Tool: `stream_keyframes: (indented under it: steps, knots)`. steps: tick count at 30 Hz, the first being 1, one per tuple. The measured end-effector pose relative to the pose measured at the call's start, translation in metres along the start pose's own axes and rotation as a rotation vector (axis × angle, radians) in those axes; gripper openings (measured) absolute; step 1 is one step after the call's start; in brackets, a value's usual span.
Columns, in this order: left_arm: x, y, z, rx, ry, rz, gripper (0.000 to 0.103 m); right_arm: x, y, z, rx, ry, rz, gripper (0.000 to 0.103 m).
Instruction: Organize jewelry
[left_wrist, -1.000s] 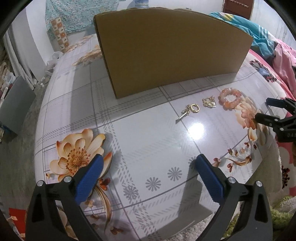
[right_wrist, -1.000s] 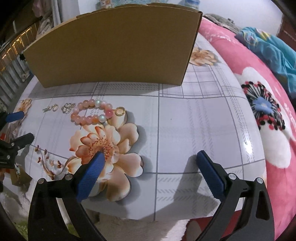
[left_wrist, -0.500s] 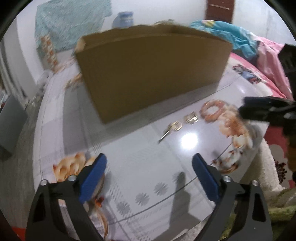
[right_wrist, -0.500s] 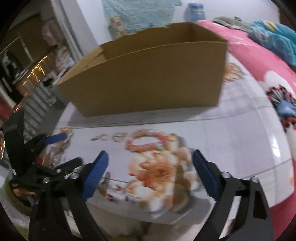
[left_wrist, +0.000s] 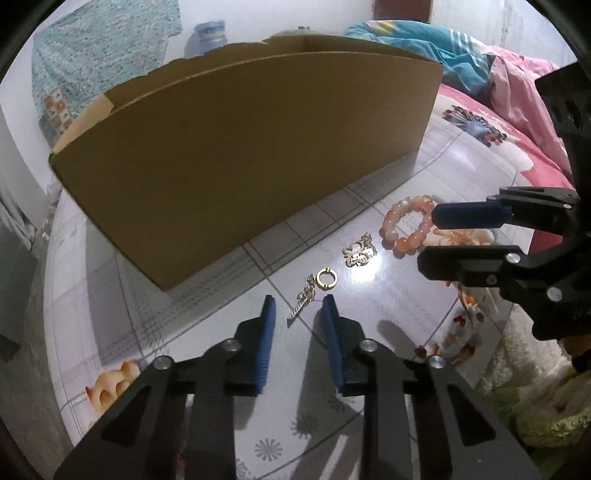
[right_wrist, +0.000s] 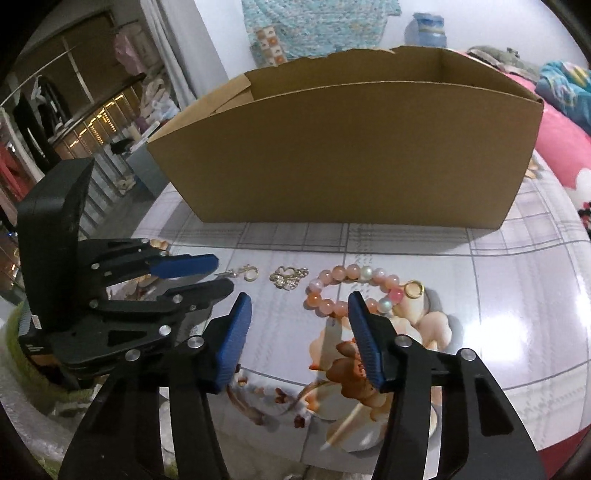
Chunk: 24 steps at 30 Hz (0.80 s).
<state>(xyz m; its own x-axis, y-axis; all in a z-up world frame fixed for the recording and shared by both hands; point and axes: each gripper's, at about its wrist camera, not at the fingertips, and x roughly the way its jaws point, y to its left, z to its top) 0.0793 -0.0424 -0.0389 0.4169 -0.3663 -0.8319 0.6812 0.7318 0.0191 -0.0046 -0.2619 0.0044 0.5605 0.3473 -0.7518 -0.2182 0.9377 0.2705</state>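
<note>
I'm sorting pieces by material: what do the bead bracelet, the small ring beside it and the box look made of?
Bead bracelet: glossy pink-orange beads, stone or glass, hard to tell.
Small ring: shiny gold-coloured metal, likely.
Box: matte brown cardboard, with a torn rim.

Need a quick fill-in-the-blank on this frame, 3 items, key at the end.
1. The beads of the bracelet are mostly ____ in colour.
2. Behind the jewelry stands an open cardboard ____.
3. The gold ring lies touching the ____.

Missing words: pink; box; bracelet
</note>
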Motion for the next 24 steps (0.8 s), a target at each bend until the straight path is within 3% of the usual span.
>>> stream_keyframes:
  steps: [4, 6, 16, 24]
  knots:
    - [0.001, -0.001, 0.002, 0.015, 0.0, -0.004, 0.004, 0.001, -0.001, 0.001, 0.005, 0.001, 0.004, 0.048]
    - [-0.001, -0.001, 0.001, 0.02, -0.011, -0.008, 0.001, 0.003, 0.001, 0.002, 0.006, 0.0, 0.002, 0.047]
    - [-0.02, 0.018, -0.015, -0.082, -0.04, -0.043, 0.001, 0.0, 0.012, 0.005, -0.027, -0.02, 0.015, 0.042]
    - [-0.02, 0.037, -0.029, -0.178, -0.038, -0.031, 0.001, 0.026, 0.048, 0.018, -0.202, -0.021, 0.015, 0.032]
